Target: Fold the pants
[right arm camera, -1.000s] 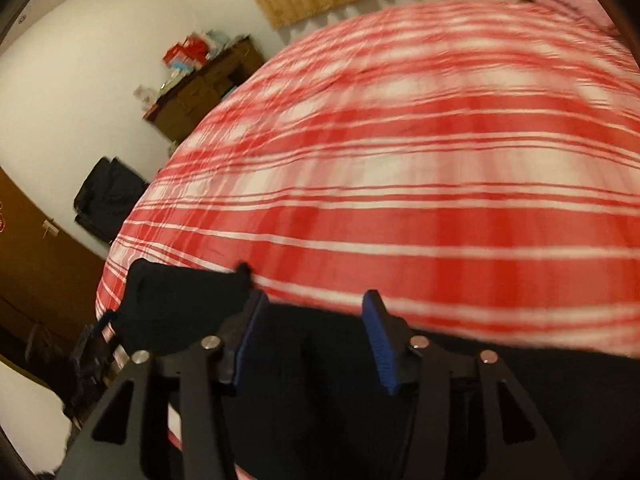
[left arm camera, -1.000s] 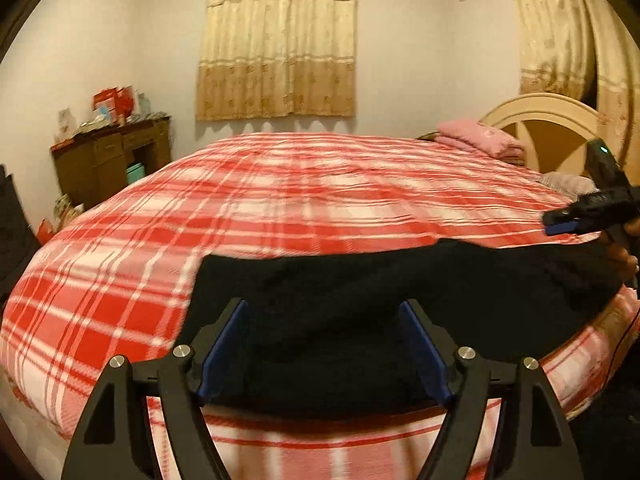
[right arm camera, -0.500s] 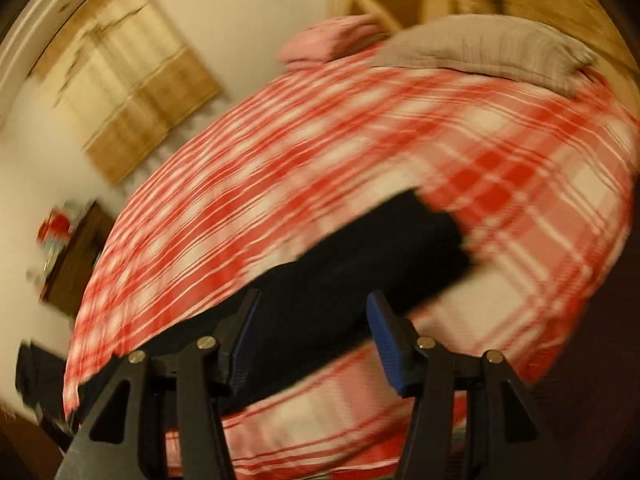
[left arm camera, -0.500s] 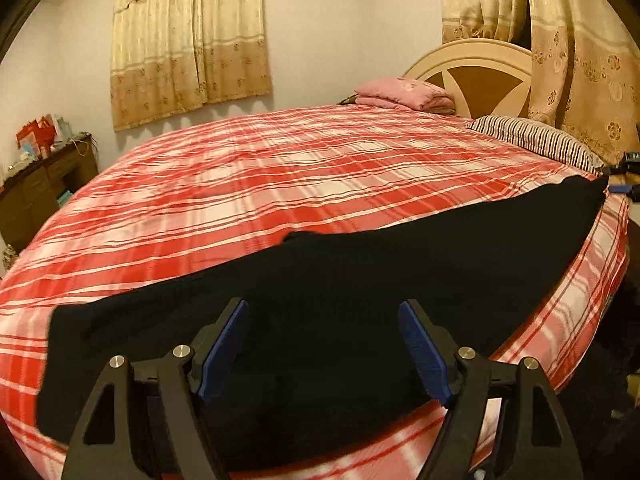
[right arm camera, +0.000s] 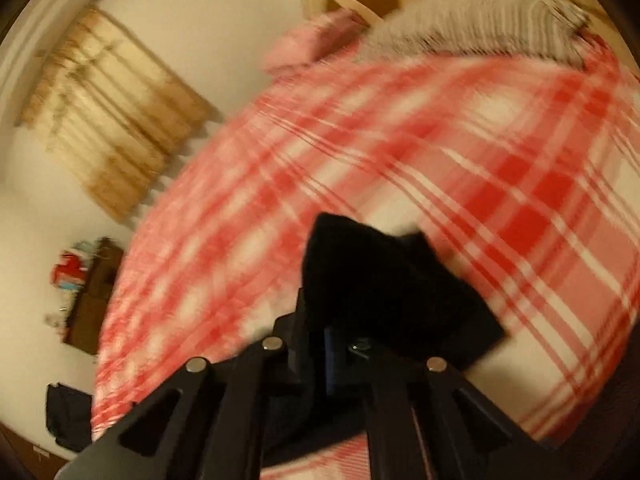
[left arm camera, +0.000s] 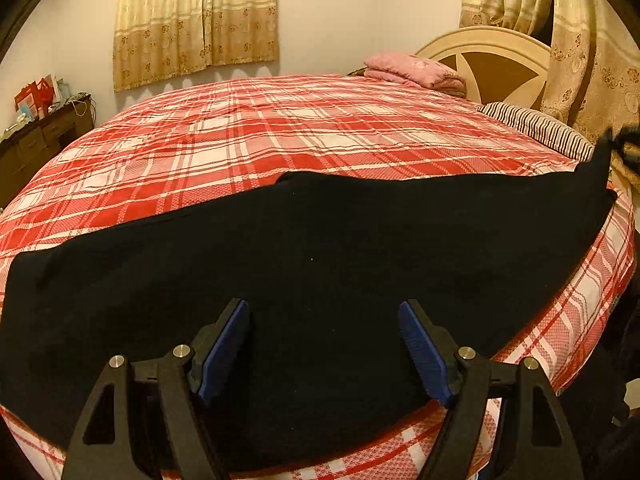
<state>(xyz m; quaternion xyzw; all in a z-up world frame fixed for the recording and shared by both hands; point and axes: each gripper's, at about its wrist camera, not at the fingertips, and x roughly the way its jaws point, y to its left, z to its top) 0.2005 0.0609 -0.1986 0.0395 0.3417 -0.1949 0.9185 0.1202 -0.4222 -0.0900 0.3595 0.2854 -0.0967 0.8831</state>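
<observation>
The black pants (left arm camera: 320, 264) are seen laid lengthwise along the near edge of the bed (left arm camera: 280, 136), spread flat on the red plaid cover, one end at the left and the other reaching toward the striped pillow (left arm camera: 536, 128) at the right. The left tongs (left arm camera: 324, 344) are held wide open above the middle of the cloth, the blue pads (left arm camera: 224, 344) well apart and nothing caught between them. Over on the other side, the right tongs (right arm camera: 340, 344) are closed on one end of the pants (right arm camera: 384, 280); black fabric is bunched up and pinched right at the tips, with the plaid cover behind it. That view is blurred, so finer detail of the grip cannot be made out. In the left view the far right corner of the garment is seen lifted off the cover into a small peak, which fits with that end being held.

As for progress, it looks early. The pants appear to be lying as one long narrow strip, so the legs are judged to be stacked already, though that cannot be confirmed on such dark cloth. No crosswise fold is visible yet. What is left, by this reading, is for the held end to be carried across to the opposite end, and the bundle halved again and smoothed.
</observation>
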